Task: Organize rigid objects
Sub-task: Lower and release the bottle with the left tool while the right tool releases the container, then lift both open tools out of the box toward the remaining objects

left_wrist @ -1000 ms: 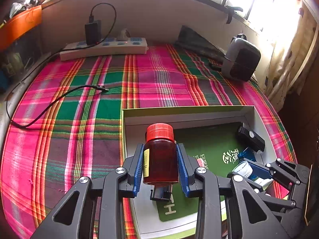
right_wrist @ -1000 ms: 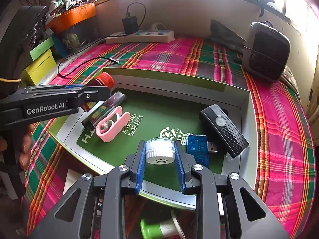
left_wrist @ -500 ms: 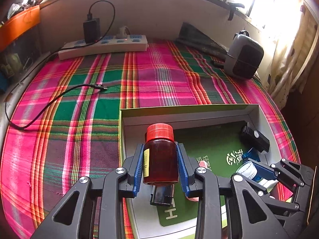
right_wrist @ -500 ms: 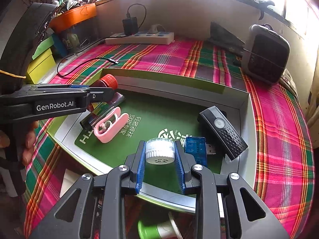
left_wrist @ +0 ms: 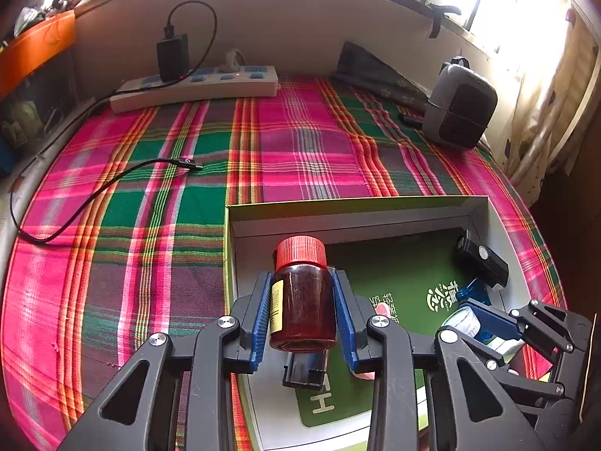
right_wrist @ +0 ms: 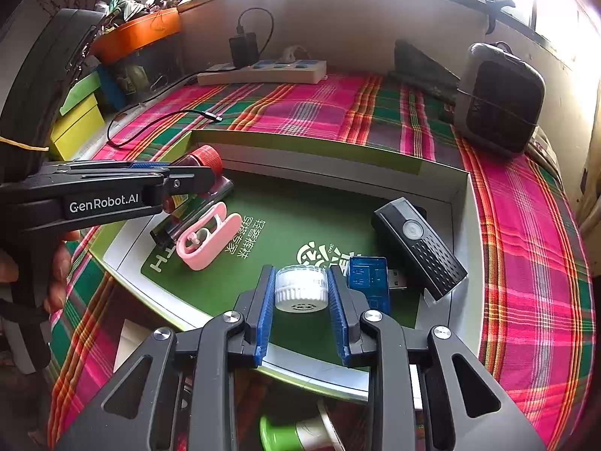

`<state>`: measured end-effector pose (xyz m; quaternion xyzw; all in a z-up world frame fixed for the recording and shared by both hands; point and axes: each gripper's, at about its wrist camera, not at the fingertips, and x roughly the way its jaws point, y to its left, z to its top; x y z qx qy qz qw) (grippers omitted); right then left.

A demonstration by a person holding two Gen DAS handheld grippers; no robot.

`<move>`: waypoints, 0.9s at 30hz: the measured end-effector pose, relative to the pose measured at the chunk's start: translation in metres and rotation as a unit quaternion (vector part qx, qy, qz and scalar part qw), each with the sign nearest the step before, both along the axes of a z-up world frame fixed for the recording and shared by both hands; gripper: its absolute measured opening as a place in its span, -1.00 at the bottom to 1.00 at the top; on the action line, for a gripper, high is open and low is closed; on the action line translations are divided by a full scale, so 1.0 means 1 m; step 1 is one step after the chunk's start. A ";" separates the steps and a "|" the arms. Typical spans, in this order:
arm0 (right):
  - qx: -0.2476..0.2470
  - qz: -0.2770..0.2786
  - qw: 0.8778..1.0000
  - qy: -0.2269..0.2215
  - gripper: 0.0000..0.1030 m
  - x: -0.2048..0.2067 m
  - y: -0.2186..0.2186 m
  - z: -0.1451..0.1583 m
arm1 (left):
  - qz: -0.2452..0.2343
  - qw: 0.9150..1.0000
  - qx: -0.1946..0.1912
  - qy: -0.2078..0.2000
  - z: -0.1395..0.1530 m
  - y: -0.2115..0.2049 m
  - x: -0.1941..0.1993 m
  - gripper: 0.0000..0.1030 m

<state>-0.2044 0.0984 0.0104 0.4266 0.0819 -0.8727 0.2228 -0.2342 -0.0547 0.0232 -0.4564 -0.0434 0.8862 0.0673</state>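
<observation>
Left wrist view: the left gripper (left_wrist: 303, 306) clamps a brown bottle with a red cap (left_wrist: 302, 297) between its blue pads, held upright over the near-left corner of the green-lined box (left_wrist: 375, 210). A black rectangular device (left_wrist: 481, 262) lies at the box's far-right side.

Right wrist view: the right gripper (right_wrist: 300, 293) grips a small white ribbed cap (right_wrist: 300, 287) above the box's near edge. Inside the box lie a pink case (right_wrist: 208, 236) at left and a blue USB stick (right_wrist: 370, 276) just right of the cap.

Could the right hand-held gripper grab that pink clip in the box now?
Probably not yet: the right hand-held gripper is shut on a white-capped bottle. The pink clip lies uncovered, beside the left hand-held gripper.
</observation>
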 end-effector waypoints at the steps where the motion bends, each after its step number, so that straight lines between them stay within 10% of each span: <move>1: 0.001 -0.003 1.000 0.001 -0.40 0.000 0.000 0.000 | -0.001 1.000 -0.002 0.000 0.000 0.001 0.000 -0.38; 27: -0.006 -0.011 1.000 0.010 -0.16 0.009 0.002 0.004 | 0.009 1.000 0.004 0.015 0.010 -0.004 0.012 -0.07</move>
